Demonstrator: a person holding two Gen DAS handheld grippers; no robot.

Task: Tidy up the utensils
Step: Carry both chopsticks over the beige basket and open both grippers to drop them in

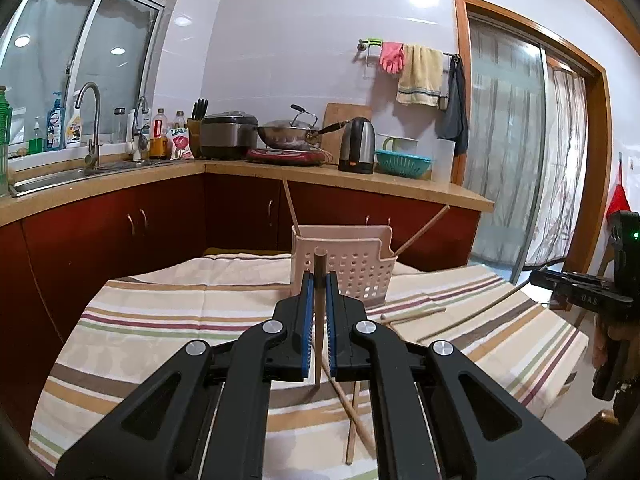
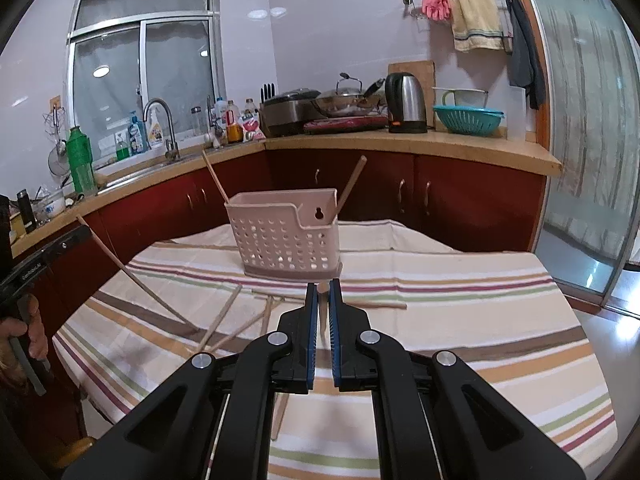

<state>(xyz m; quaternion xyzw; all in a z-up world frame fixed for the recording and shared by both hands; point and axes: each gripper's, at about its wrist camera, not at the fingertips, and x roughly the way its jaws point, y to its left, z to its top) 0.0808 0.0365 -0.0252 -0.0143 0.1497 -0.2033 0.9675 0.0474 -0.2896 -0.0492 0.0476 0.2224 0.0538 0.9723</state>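
A pink perforated utensil basket (image 1: 360, 268) (image 2: 288, 240) stands at the far side of the striped tablecloth (image 1: 160, 320). Two wooden chopsticks (image 2: 352, 184) lean in it. My left gripper (image 1: 319, 280) is shut on a chopstick (image 1: 320, 258) that stands nearly upright between its pads, in front of the basket. My right gripper (image 2: 322, 286) is shut on another chopstick (image 2: 281, 416) whose lower end hangs under the jaws. Each gripper also shows at the edge of the other's view: the right gripper (image 1: 580, 284), the left gripper (image 2: 60, 244). Several loose chopsticks (image 2: 224, 316) (image 1: 352, 408) lie on the cloth.
Behind the table runs an L-shaped kitchen counter (image 1: 360, 184) with red cabinets, a sink and tap (image 1: 92, 124), bottles, a rice cooker, a wok and a kettle (image 1: 358, 144). A glass sliding door (image 2: 592, 120) is at the right. A person's hand (image 2: 28, 332) grips the left tool's handle.
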